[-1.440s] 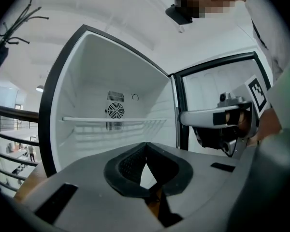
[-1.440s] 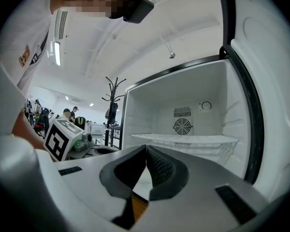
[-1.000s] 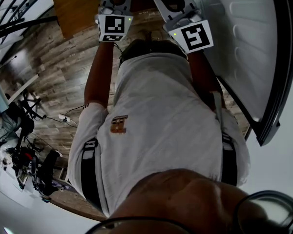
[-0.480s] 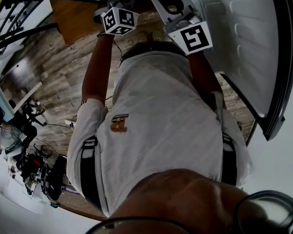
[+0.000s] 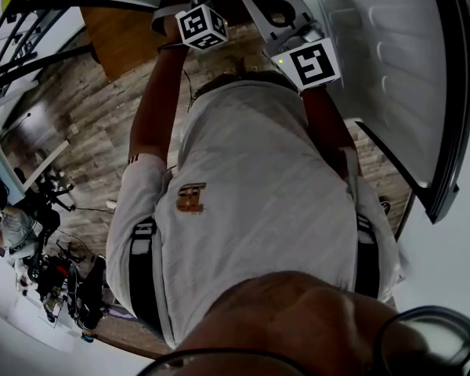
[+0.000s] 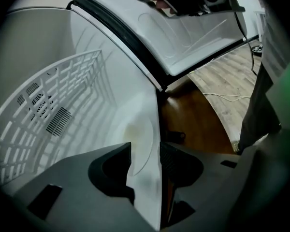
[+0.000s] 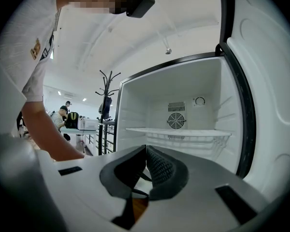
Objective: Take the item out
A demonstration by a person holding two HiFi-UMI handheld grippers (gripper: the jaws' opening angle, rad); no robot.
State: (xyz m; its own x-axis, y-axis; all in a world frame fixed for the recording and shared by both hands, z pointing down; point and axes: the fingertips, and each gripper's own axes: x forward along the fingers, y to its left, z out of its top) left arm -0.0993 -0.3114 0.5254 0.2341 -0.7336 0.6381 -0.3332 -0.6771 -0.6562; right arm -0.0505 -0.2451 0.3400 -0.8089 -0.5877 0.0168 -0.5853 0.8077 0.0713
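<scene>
No loose item shows in any view. The fridge (image 7: 183,105) stands open with a bare white inside, a wire shelf (image 7: 183,132) and a round fan (image 7: 176,121) on the back wall. My left gripper (image 6: 145,151) is opening its jaws. Only the front edge of the fridge's side wall (image 6: 152,129) shows beyond the gap, and the pads press on nothing. The wire shelf (image 6: 43,110) lies to its left. My right gripper (image 7: 146,151) points into the fridge with its pads together and nothing between them. In the head view both marker cubes, left (image 5: 201,23) and right (image 5: 313,63), are held up by the fridge.
The open fridge door (image 5: 392,69) hangs at the right, close to my right arm. Wood floor (image 5: 102,108) with a cable (image 6: 222,96) lies below. A coat stand (image 7: 108,110) and seated people at tables (image 7: 65,117) are off to the left.
In the head view the left gripper's marker cube has shifted right and up and has turned. The right gripper has hardly moved.
</scene>
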